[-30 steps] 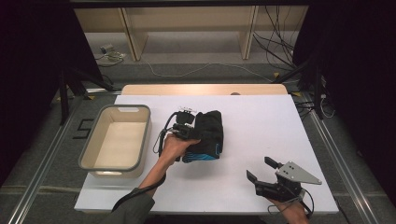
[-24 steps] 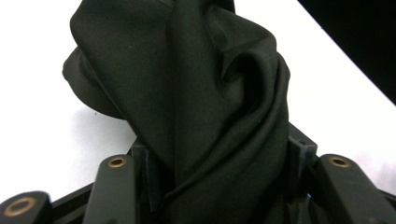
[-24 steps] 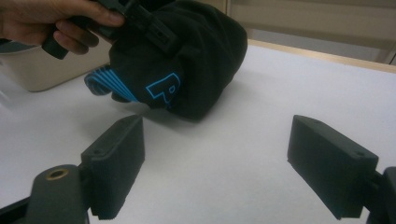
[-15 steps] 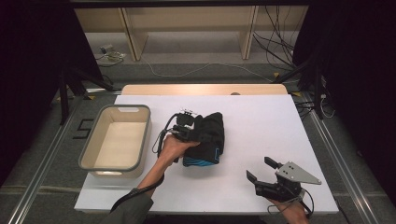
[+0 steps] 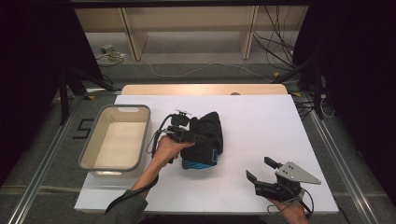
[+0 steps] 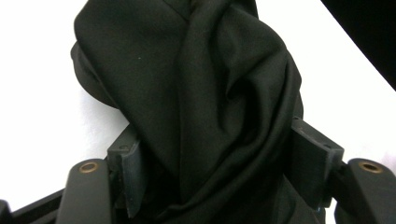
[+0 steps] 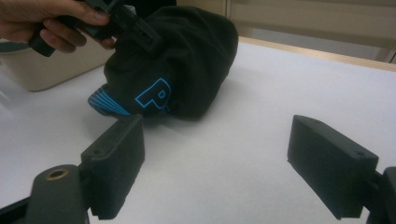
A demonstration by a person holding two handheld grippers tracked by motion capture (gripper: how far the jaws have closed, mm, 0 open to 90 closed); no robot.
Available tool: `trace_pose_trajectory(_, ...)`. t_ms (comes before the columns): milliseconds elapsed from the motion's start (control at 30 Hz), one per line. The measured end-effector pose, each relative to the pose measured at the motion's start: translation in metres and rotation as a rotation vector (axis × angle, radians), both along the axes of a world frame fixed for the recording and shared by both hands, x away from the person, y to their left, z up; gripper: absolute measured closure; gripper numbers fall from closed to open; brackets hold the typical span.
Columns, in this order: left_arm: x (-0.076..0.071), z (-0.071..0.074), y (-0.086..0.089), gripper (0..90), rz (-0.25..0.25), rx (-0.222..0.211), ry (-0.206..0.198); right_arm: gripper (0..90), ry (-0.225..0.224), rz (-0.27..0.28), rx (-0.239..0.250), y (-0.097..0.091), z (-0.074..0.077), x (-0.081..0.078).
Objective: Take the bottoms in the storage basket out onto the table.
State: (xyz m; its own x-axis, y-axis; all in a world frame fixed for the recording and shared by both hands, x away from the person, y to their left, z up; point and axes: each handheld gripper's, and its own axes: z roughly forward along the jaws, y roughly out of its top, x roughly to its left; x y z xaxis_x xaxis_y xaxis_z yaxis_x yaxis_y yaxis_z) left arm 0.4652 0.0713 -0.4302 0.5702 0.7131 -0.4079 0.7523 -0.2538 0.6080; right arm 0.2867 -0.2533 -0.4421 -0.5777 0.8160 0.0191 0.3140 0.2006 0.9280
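A crumpled black garment [image 5: 208, 133] with blue print [image 7: 156, 95] lies bunched in the middle of the white table [image 5: 261, 121]. My left gripper [image 5: 189, 135] is pushed into its left side. Its jaws have just been opening. In the left gripper view a thick fold of the black cloth [image 6: 196, 74] still sits between the spread pads [image 6: 123, 170] of the left gripper [image 6: 215, 156], loose rather than pinched. My right gripper [image 5: 260, 169] rests near the table's front right, open and empty [image 7: 217, 135], pointing at the garment [image 7: 187, 56] from a short distance.
A beige plastic bin [image 5: 140, 135] stands at the left of the table, close to the left hand; its wall [image 7: 46, 70] also appears in the right gripper view. Wooden shelving and cables lie beyond the far edge.
The garment's near edge has sagged slightly toward the front of the table as the left gripper's hold loosened. The right gripper has stayed where it was.
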Motion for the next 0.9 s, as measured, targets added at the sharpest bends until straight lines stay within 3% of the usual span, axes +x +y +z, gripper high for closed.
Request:
trace_pose_trajectory(100, -0.002, 0.001, 0.002, 28.3, 0.006, -0.008, -0.004, 19.9, 0.001, 0.000, 0.001, 0.000, 0.000, 0.000)
trace_pose_trajectory(633, -0.011, 0.012, 0.019, 25.8, -0.006, -0.059, -0.045, 19.9, 0.001, -0.003, -0.001, 0.000, 0.000, 0.000)
trace_pose_trajectory(900, -0.015, 0.017, 0.024, 25.0, -0.003, -0.069, -0.090, 19.9, 0.000, -0.004, -0.001, 0.000, 0.000, 0.000)
